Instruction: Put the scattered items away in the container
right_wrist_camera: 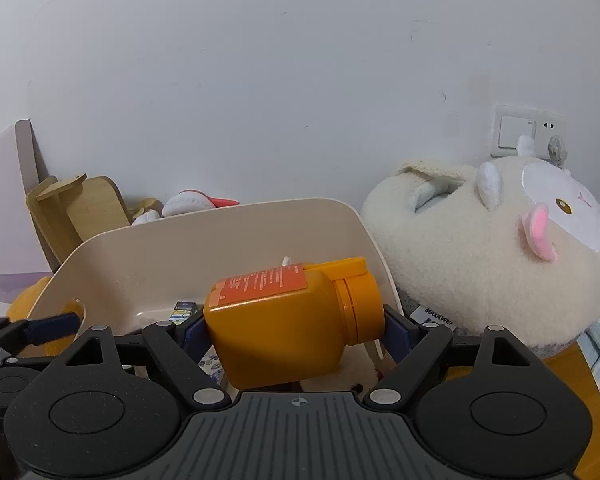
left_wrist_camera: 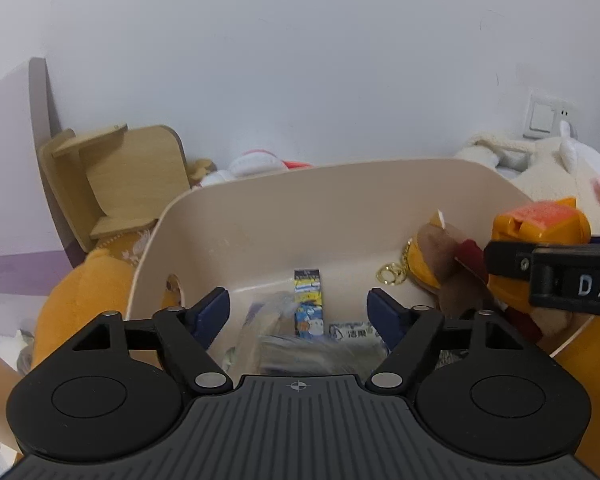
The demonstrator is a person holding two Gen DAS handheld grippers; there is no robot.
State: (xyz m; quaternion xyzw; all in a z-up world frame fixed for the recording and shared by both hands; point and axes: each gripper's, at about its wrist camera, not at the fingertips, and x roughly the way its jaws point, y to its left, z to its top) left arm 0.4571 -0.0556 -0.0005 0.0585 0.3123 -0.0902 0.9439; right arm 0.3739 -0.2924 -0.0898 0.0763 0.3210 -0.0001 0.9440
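A beige plastic bin (left_wrist_camera: 340, 196) stands in front of me; it also shows in the right wrist view (right_wrist_camera: 220, 232). Inside lie a cartoon-printed strip (left_wrist_camera: 309, 304), a tissue pack (left_wrist_camera: 350, 330), a clear-wrapped packet (left_wrist_camera: 268, 320) and a brown plush keychain with a gold ring (left_wrist_camera: 440, 252). My left gripper (left_wrist_camera: 298, 312) is open and empty above the bin's near side. My right gripper (right_wrist_camera: 294, 328) is shut on an orange bottle (right_wrist_camera: 292, 320), held sideways over the bin's right part; the bottle also shows in the left wrist view (left_wrist_camera: 540, 224).
A big cream plush (right_wrist_camera: 500, 248) lies right of the bin, below a wall switch (right_wrist_camera: 528, 132). An orange plush (left_wrist_camera: 84, 292) sits left of the bin. A wooden stand (left_wrist_camera: 112, 176) and a white and red plush (right_wrist_camera: 196, 202) lie behind it by the wall.
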